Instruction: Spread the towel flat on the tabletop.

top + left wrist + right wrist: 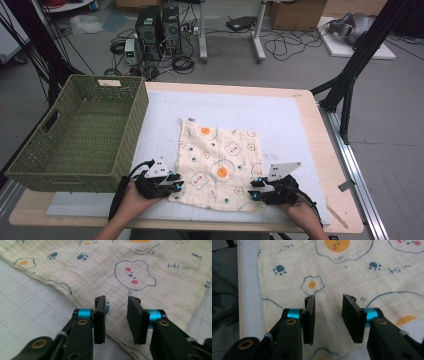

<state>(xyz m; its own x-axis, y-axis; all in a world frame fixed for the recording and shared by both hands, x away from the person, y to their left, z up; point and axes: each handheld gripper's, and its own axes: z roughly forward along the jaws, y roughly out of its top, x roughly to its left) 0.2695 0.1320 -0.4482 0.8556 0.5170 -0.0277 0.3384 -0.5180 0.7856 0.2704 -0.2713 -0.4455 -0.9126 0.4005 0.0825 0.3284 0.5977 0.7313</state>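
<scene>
- Cables and PC towers (159, 30) are seen on the floor behind the surface (305, 130) in high view; printed cloth (217, 162) lies flat near the front edge, green basket (80, 132) just beside it at left.
- Left gripper view: left hand-held gripper (116, 312) is part open, nothing held, over the cloth's edge; only one layer could be pinched & slip.
- Right gripper view: right hand-held gripper (328, 315) is likewise part open, empty, above the cloth; uneven lifts could bunch it.

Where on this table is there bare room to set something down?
Free: the mat between the cloth and the table's right edge, and the strip beyond the cloth's far edge. Inside the basket too. Crowded: the near edge, where the left gripper and right gripper sit.
</scene>
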